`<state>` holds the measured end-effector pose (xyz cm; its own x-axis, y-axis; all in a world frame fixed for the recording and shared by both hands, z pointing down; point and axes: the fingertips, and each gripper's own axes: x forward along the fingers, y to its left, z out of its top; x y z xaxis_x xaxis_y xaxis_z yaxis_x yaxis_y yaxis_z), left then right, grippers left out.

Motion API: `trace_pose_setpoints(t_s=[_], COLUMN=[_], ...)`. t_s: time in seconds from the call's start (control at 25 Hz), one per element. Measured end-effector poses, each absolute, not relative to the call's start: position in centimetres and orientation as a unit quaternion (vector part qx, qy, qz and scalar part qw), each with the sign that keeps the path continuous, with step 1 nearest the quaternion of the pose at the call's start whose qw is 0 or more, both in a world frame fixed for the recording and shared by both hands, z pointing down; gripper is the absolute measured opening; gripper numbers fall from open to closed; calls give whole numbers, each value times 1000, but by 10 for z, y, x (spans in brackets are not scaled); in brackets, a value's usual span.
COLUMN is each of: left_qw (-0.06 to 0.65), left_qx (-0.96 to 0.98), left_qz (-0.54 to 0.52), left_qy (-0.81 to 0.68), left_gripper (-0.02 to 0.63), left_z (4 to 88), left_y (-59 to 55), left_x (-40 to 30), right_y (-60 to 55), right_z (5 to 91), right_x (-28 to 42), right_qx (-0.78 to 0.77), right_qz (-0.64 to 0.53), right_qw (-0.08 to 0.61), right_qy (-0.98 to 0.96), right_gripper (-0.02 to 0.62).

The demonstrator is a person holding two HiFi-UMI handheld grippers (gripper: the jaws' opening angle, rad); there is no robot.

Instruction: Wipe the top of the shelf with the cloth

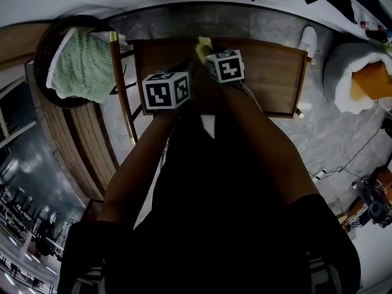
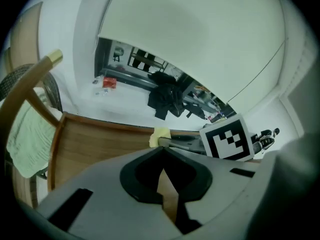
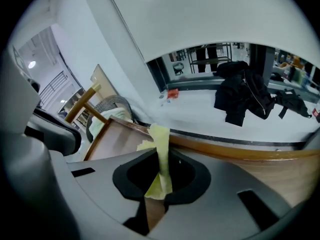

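- Right claw [image 3: 159,159] is pinched shut on the yellow cloth [image 3: 159,136], over the far edge of the wooden shelf top [image 1: 272,72].
- Left claw [image 2: 161,151] is closed on nothing, just beside the right one.
- Green towel [image 1: 79,66] lies left of the shelf.

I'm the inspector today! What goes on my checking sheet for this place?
Surface: wooden shelf top, bare apart from the claws and cloth.
Job's things: yellow cloth, held at the shelf's far edge.
Clutter: nothing seen on the shelf.
Grippers: left claw shut, empty; right claw shut on the cloth.
Cables: thin cable on the floor, right of the shelf.
Surroundings: green towel on a woven chair at left; black clothes on the white surface beyond.
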<state>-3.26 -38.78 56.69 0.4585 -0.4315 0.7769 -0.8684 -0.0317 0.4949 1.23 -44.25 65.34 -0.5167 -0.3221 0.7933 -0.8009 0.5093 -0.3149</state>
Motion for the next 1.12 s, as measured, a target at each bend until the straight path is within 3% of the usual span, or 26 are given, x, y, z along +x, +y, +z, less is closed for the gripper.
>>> trace_pose_setpoints(t_s=[1.12], left_qw=[474], left_qx=[768], left_qz=[241], left_qy=[-356], left_gripper=[11], left_z=[582], left_y=[-441], left_x=[237], right_y=[-468], right_z=[641], right_x=[281], right_qx=[482], right_qz=[357], right_qw=[325], right_qy=[-731], right_gripper=[49])
